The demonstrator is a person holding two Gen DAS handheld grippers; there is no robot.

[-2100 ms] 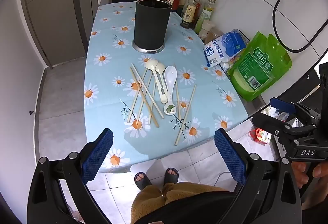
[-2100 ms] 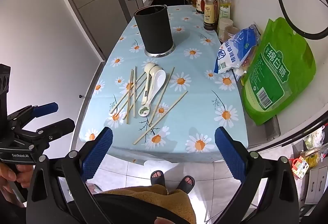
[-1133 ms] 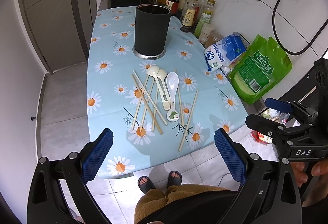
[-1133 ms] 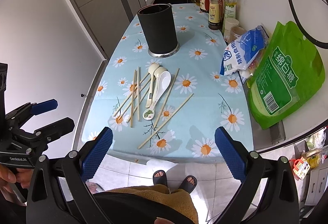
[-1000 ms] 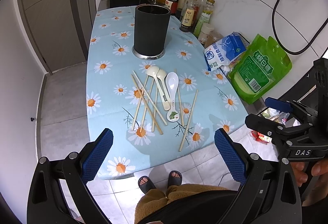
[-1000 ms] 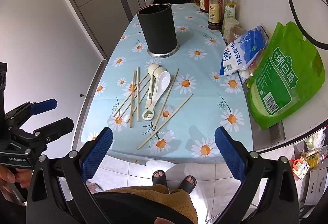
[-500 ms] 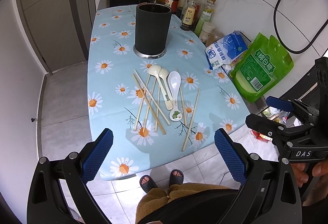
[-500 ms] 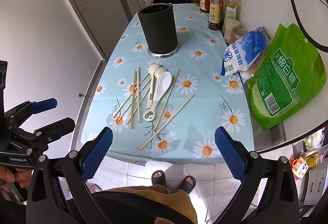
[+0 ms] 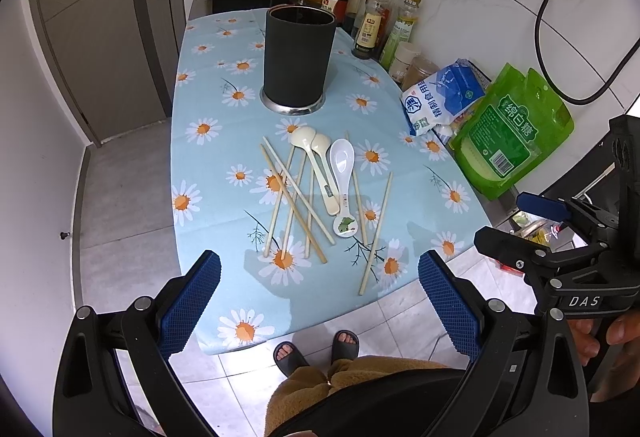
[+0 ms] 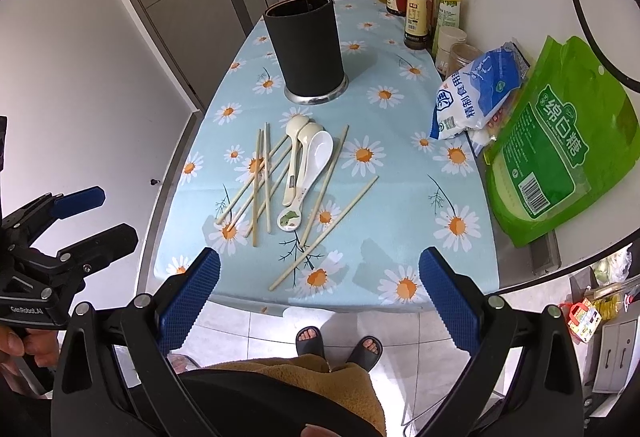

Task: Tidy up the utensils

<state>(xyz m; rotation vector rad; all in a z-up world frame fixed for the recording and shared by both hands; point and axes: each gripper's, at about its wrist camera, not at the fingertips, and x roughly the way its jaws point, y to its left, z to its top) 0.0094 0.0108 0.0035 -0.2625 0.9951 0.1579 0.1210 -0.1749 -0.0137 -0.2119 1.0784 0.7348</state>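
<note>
While chopsticks (image 9: pixel 296 205) unmoved, both grippers' fingers (image 9: pixel 188 307) wide as before, slightly nearer table (image 9: pixel 208 165).

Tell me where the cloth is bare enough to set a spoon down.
Bare cloth lies left of the chopsticks toward the table edge, and right of them, between the lone chopstick and the green bag. Another bare strip runs left of the black holder. The middle is crowded: spoons and chopsticks overlap there.

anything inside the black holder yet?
Nothing sticks out above the rim of the black holder; spoons and chopsticks all lie on the tablecloth. Its dark interior and bottom aren't visible from either wrist view.
</note>
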